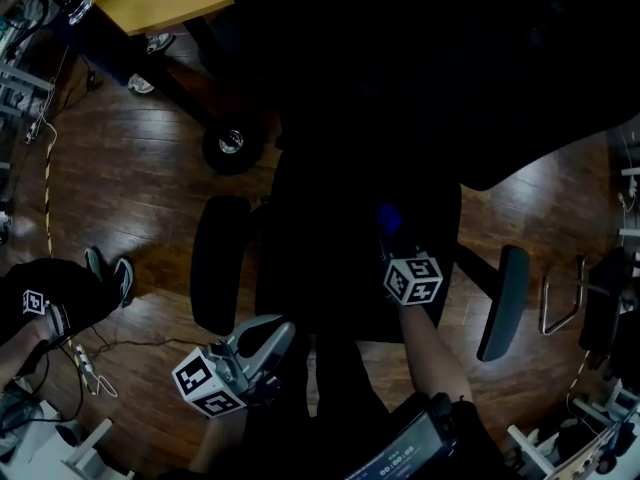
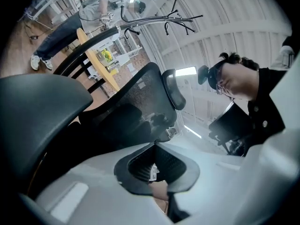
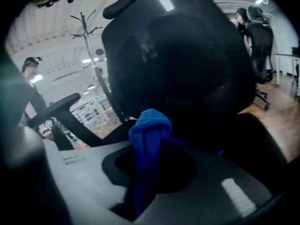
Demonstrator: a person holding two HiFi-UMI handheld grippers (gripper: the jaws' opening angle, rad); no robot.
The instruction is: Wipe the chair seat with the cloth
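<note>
right hand-held gripper [image 3: 152, 165] pinching blue cloth [image 3: 149, 128] over chair seat [image 1: 335, 253]; left hand-held gripper [image 2: 157, 168] pressed together.

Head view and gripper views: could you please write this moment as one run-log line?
right hand-held gripper: shut on blue cloth, over chair seat | left hand-held gripper: shut, empty | wiping contact: cannot tell

Seemingly closed, empty left tongs [image 1: 266, 339]; right tongs [image 1: 390, 234] pinch cloth [image 3: 150, 125].
</note>
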